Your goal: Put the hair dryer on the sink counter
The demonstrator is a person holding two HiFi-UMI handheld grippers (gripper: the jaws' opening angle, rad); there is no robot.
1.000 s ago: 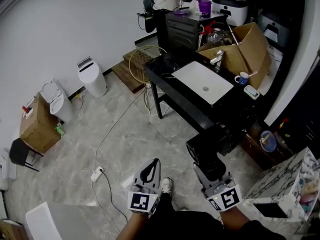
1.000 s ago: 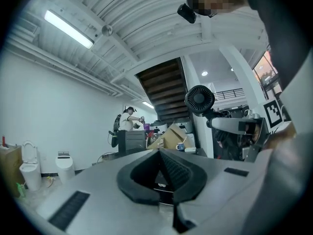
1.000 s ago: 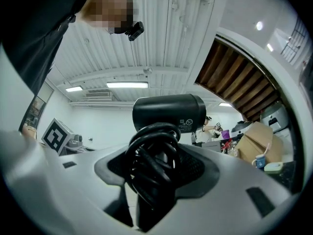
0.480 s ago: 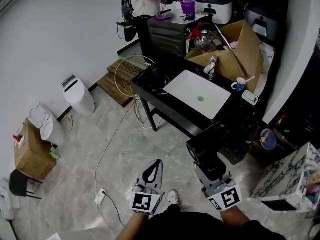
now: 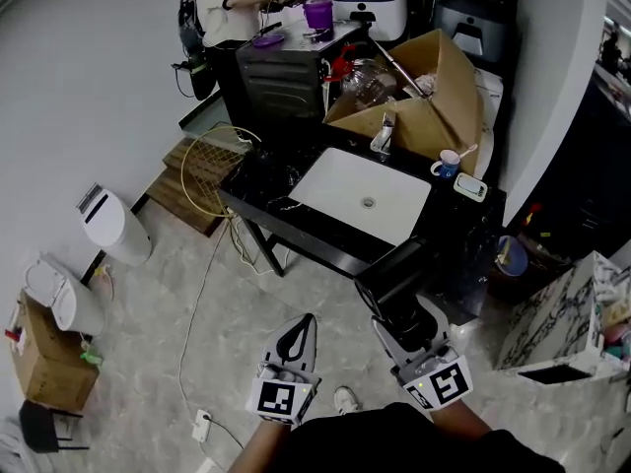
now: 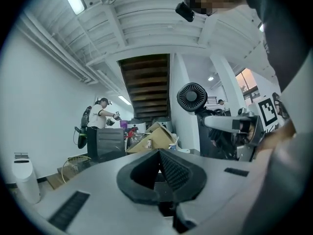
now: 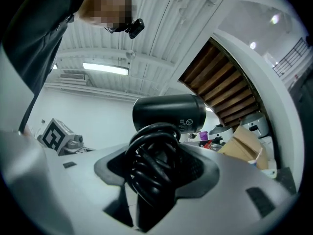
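A black hair dryer [image 5: 392, 276] [image 7: 168, 112] with its cord wound round the handle sits upright in my right gripper [image 5: 402, 315] [image 7: 155, 166], whose jaws are shut on the cord-wrapped handle. It hangs over the floor just in front of the black sink counter [image 5: 264, 203], near the counter's front right corner. A white basin [image 5: 360, 193] is set into the counter, with a tap [image 5: 382, 134] behind it. My left gripper [image 5: 294, 346] [image 6: 159, 173] is shut with nothing in it, held low over the floor; in its view the dryer [image 6: 192, 97] shows from behind.
An open cardboard box [image 5: 424, 101], a blue mug [image 5: 449, 164] and a soap dish [image 5: 470, 187] stand at the counter's back. A person [image 5: 219, 8] works at a dark cabinet [image 5: 281, 67] beyond. A wire basket [image 5: 209, 166], white bins [image 5: 113, 227] and a cable lie on the floor at left.
The view has moved closer to the sink counter; counter and basin have shifted left and nearer. Both grippers keep their pose, the dryer still held in the right one.
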